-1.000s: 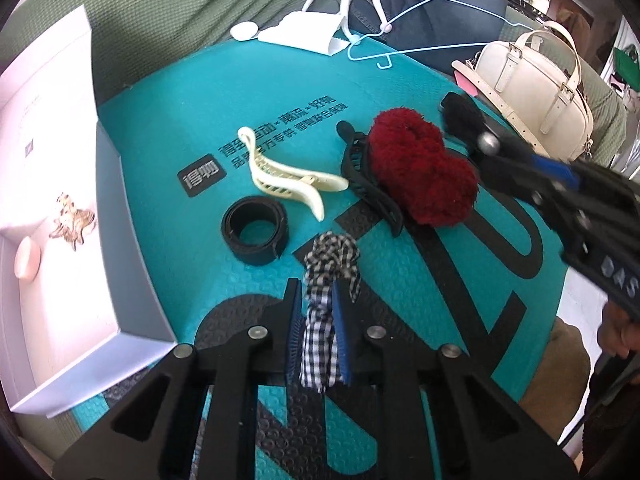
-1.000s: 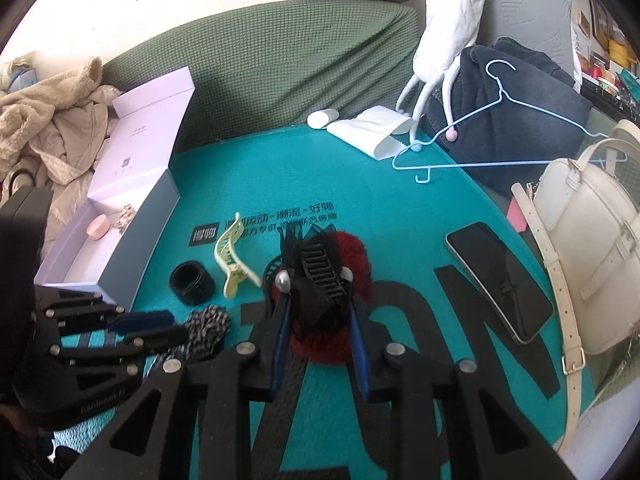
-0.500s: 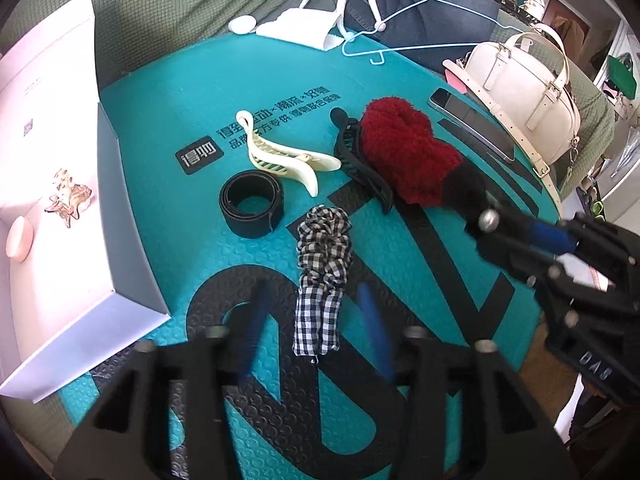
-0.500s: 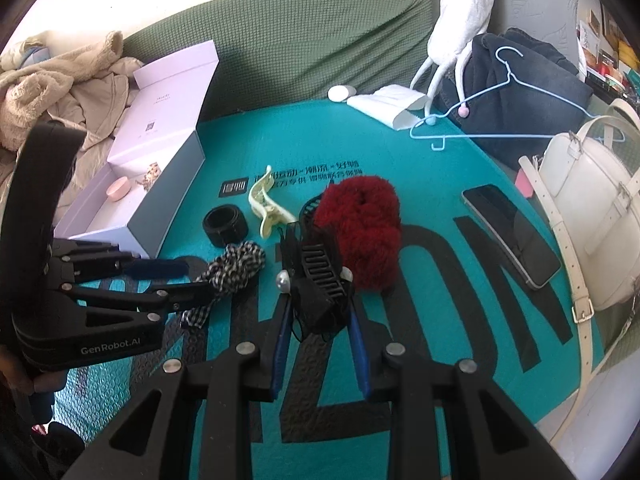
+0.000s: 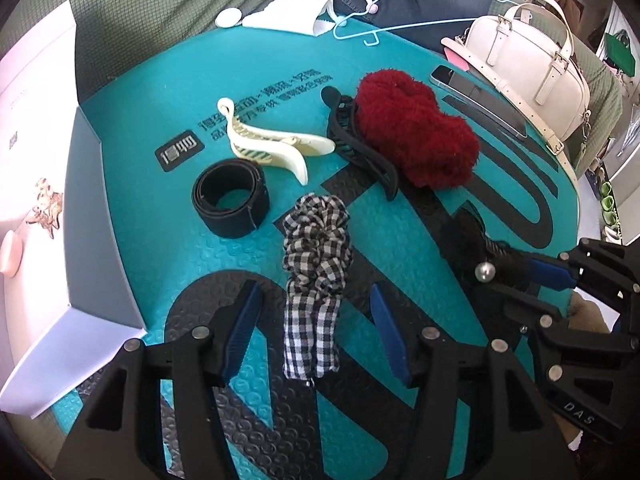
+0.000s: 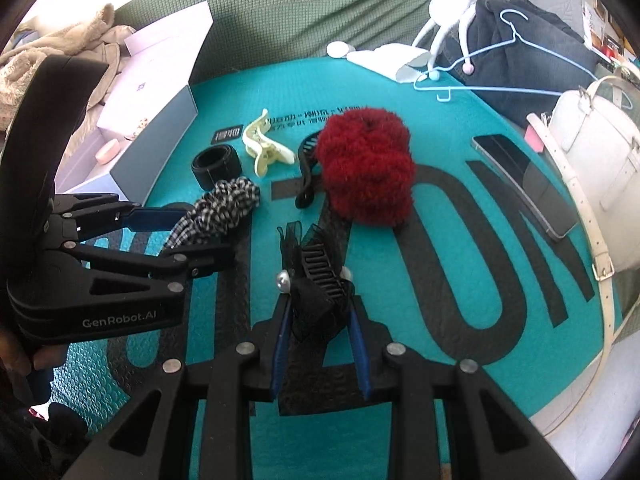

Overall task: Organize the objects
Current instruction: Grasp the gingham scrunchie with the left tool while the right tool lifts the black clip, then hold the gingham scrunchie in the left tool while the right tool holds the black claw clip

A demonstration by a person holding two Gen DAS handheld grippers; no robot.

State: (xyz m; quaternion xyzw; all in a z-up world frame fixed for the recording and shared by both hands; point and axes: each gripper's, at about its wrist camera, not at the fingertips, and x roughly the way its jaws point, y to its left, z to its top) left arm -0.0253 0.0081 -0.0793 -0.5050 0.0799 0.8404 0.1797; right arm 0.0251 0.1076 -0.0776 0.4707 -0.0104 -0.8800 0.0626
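Landmark: the red fluffy scrunchie [image 5: 416, 128] lay near the middle of the teal tabletop [image 5: 132, 208]; all places below are given from it.
Left gripper [image 5: 316, 324]: released; its jaws had just been opening, and the checked scrunchie [image 5: 316, 256] lay flat between the blue pads with a gap on either side, apparently set down as one more piece in the row.
Checked scrunchie, place: nearer the cameras than the red one and to its left, just short of the black band [image 5: 230, 196].
Right gripper [image 6: 318, 304]: clenched on a black lace hair claw [image 6: 316, 276] with pearl beads, held low over the tabletop just in front of the red scrunchie, probably so it can be laid into the open spot there.
Row so far: black band, cream hair claw [image 5: 272, 146] and a plain black claw [image 5: 360, 144] ran leftward from the red scrunchie, the black claw touching it.
Box: the open white box [image 5: 36, 160] stood well left of the red scrunchie, at the tabletop's edge, with small trinkets inside.
Edges: a phone [image 6: 524, 184] and a cream handbag [image 6: 592, 168] lay to the right of the red scrunchie, the bag against the rim.
Open room: bare tabletop lay in front of and to the right of the red scrunchie, so the right gripper seemed to have space to lower and release.
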